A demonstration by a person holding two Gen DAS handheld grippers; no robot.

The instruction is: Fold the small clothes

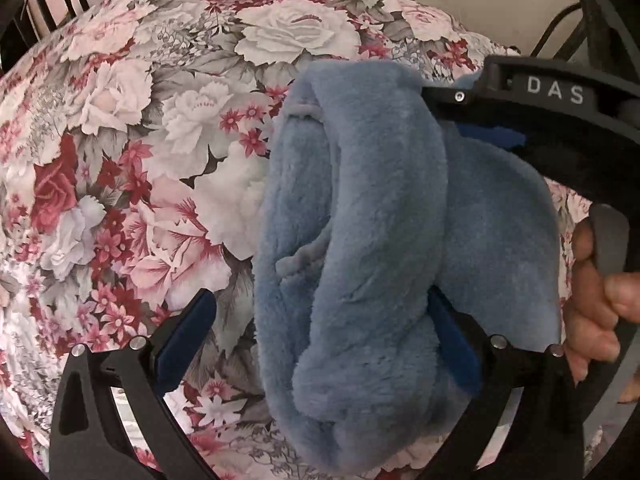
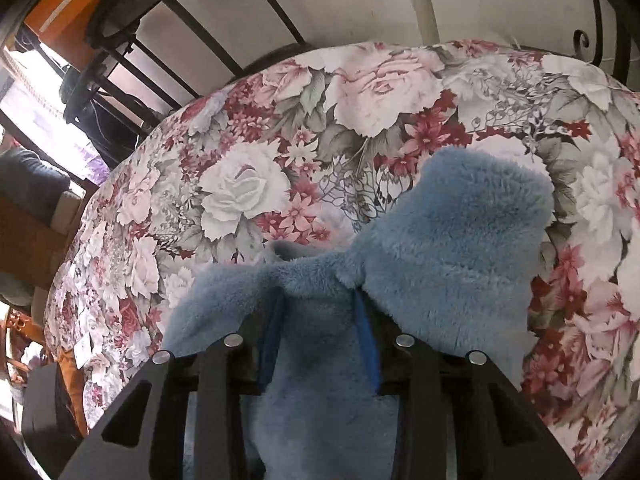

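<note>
A fluffy blue garment (image 1: 360, 240) hangs bunched above the floral bedspread (image 1: 140, 140). My left gripper (image 1: 320, 336) is open; its left pad stands clear of the cloth and its right pad touches the bunched fabric. My right gripper (image 1: 468, 120), seen in the left wrist view at upper right, is shut on the garment's top edge. In the right wrist view the right gripper (image 2: 320, 320) pinches the blue garment (image 2: 452, 232) between its blue pads, with cloth spilling forward over the floral bedspread (image 2: 260, 168).
A black metal bed frame (image 2: 168, 40) runs along the far side against a pale wall. An orange box (image 2: 64, 0) sits at the upper left. A person's hand (image 1: 592, 300) holds the right gripper's handle.
</note>
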